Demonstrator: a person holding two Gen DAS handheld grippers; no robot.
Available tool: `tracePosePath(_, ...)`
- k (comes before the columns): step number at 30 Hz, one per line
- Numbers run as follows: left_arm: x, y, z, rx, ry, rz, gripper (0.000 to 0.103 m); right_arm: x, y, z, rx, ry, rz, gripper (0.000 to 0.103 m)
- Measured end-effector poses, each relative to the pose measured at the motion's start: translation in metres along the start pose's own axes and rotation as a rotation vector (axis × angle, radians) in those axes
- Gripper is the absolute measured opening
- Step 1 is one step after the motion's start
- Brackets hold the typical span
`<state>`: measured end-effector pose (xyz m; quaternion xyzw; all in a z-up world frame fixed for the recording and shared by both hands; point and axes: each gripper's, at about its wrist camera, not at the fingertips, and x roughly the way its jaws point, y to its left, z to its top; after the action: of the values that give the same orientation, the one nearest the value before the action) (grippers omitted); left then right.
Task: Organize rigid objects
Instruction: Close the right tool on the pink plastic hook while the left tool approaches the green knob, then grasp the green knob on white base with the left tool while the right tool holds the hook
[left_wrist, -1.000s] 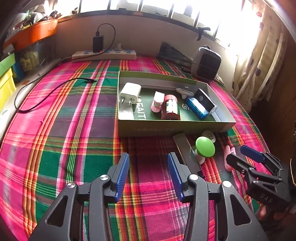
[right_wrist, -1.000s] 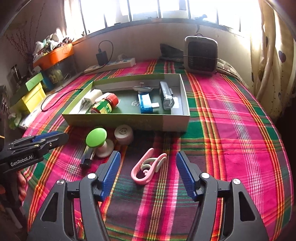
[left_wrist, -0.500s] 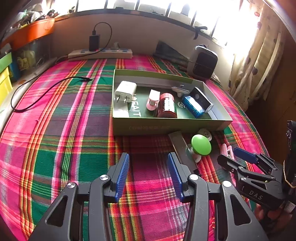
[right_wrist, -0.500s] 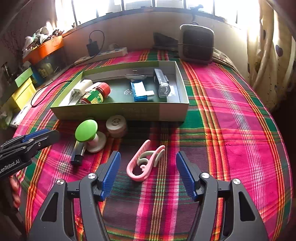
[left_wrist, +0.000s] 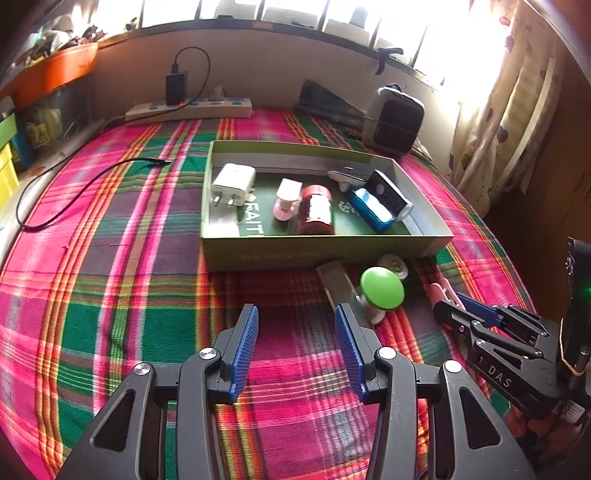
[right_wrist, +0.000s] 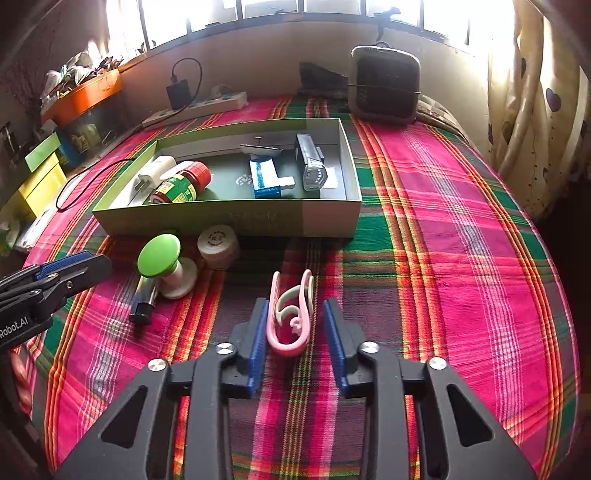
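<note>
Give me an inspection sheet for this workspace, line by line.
Surface: plaid cloth, flat.
Job's things: green box holds several items; pink clip, green-capped knob, white jar and dark tube lie outside.
Clutter: nothing seen.
Tools: left tool open, empty; right tool has just been closing around the clip, gap at one pad.
Cables: black cable loose on cloth; charger in power strip.
Surroundings: heater, curtain.

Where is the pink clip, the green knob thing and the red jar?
pink clip (right_wrist: 291, 317): right wrist view, on its curved pink side.
green knob (right_wrist: 159, 254): right wrist view, on the flat green top.
red jar (left_wrist: 314, 210): left wrist view, on its side, inside the box.
</note>
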<state>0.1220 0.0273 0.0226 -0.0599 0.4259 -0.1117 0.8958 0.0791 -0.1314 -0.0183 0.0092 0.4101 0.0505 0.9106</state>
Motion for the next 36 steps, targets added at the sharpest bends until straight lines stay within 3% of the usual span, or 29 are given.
tracePosePath(16, 0.008, -0.035, 0.005, 0.047, 0.040, -0.075, 0.043, -0.004, -0.018, -0.003, 0.002, -0.009, 0.065, 0.024)
tracePosePath(36, 0.031, -0.061, 0.017, 0.122, 0.062, 0.016, 0.043, -0.004, -0.034, -0.001, 0.026, -0.012, 0.118, 0.024)
